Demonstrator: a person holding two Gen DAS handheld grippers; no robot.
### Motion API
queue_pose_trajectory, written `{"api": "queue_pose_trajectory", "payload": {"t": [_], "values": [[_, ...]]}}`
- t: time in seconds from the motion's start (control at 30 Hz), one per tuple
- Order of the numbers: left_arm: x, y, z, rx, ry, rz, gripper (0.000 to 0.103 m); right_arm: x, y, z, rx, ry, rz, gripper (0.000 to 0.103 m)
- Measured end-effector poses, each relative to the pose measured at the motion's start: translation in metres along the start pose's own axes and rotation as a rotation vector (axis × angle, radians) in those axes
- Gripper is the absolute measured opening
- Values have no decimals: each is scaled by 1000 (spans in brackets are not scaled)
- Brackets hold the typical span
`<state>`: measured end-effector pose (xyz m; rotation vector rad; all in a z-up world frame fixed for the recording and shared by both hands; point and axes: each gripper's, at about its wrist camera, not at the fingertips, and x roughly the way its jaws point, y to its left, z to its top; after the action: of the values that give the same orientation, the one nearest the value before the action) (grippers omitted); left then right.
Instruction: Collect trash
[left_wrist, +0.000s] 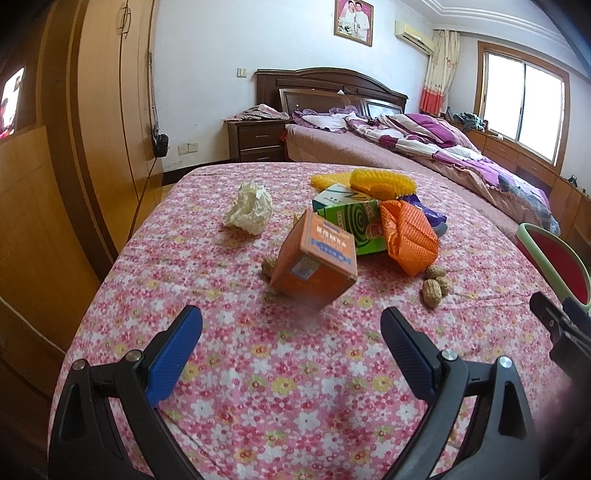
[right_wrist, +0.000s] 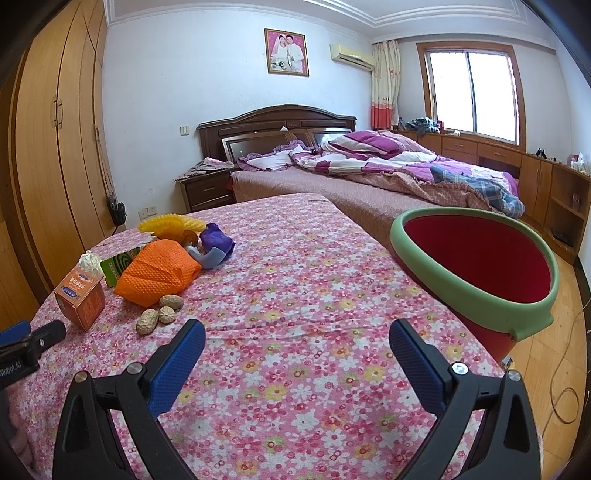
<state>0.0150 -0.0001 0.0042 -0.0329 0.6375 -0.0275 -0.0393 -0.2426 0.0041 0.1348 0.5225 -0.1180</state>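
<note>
Now your left claw and right claw gape wide over bare floral counter; beside its edge, the red bin shows nothing inside.

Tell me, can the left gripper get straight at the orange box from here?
Probably yes. The left gripper has its jaws open, the orange box sits just ahead, and only bare floral cloth lies between.

Black left gripper and right gripper (blue textured pads, silver screws).
</note>
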Motion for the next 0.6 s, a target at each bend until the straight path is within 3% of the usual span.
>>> {"api": "queue_pose_trajectory", "payload": {"t": [0.37, 0.53, 0.57, 0.6], "values": [[20, -17, 27, 87, 72, -36, 89, 11, -7, 6, 25, 85, 15, 102], [39, -25, 33, 136, 100, 4, 83, 12, -6, 15, 23, 118, 43, 102], [44, -26, 34, 140, 112, 15, 80, 11, -6, 16, 25, 117, 46, 102], [48, -26, 34, 142, 128, 17, 70, 11, -6, 19, 28, 115, 54, 102]]}}
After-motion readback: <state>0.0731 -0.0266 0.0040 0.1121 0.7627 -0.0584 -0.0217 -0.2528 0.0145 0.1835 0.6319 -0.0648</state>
